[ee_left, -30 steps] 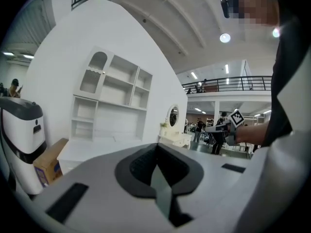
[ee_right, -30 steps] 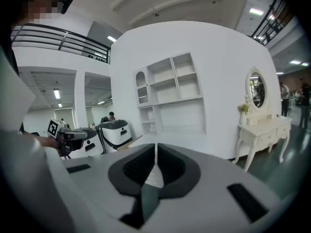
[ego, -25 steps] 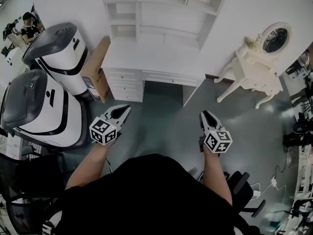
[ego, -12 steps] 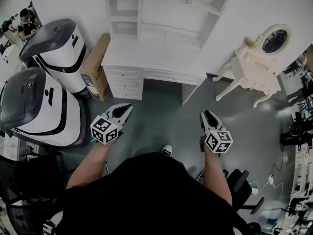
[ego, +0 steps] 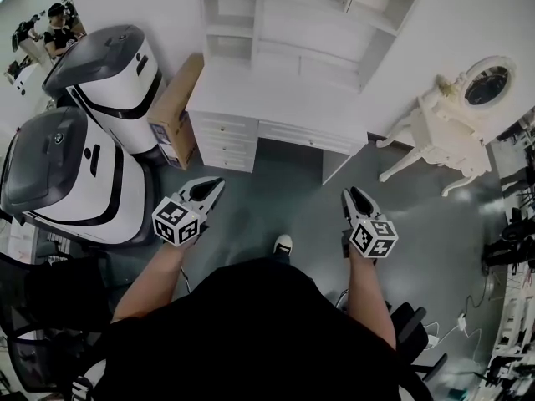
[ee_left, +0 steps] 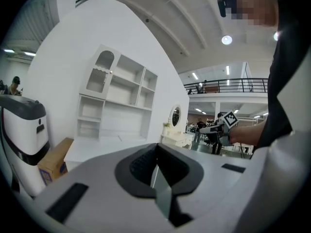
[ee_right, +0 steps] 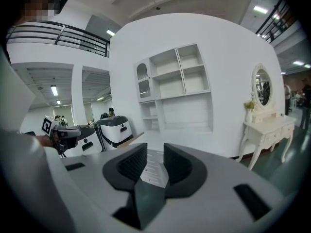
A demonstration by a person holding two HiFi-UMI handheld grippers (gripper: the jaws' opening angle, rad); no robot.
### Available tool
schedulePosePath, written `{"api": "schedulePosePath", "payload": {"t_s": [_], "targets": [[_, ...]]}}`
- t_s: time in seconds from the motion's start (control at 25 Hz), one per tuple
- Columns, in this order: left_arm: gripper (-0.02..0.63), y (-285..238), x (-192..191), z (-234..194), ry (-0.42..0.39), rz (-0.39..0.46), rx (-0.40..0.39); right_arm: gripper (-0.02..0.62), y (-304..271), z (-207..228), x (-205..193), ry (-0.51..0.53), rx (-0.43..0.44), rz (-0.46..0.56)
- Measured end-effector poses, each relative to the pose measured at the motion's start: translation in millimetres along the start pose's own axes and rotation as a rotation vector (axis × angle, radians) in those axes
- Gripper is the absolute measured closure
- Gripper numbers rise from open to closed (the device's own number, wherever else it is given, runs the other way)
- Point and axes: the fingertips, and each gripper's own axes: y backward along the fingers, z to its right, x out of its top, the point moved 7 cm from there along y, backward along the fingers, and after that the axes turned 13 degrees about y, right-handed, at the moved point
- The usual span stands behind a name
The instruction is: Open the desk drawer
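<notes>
The white desk [ego: 276,98] with a shelf hutch stands against the wall ahead. A wide drawer [ego: 305,136] sits under its top, and a stack of small drawers [ego: 221,139] is at its left; all are closed. My left gripper [ego: 214,184] hovers over the grey floor short of the desk, its jaws together and empty [ee_left: 155,152]. My right gripper [ego: 354,193] is held level with it on the right. Its jaws are opening, with a clear gap and nothing between them [ee_right: 155,158]. The desk drawers [ee_right: 151,171] show through that gap, still far off.
Two large white-and-grey machines [ego: 109,73] [ego: 58,174] stand at left, with a cardboard box [ego: 177,111] leaning between them and the desk. A cream vanity table with a round mirror [ego: 451,132] is at right. A black chair [ego: 33,307] is behind me on the left. My shoe [ego: 282,244] is on the floor.
The person has stepped toward the desk, a shoe now showing in front. Both grippers have travelled forward with the body, and the right gripper's jaws have spread apart.
</notes>
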Motion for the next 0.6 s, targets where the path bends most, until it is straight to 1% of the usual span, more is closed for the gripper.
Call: {"api": "schedulePosePath", "payload": {"t_s": [0.24,0.6], "targets": [[0.597,-22,8,-15,-0.005,-0.008,0.014,0.487,-34,15,5,-0.001,0.021,0.003],[0.597,-86,19,-28,0.001,-0.049,0.017,0.483,-78,61,1,-0.011,0.054,-0.029]]}}
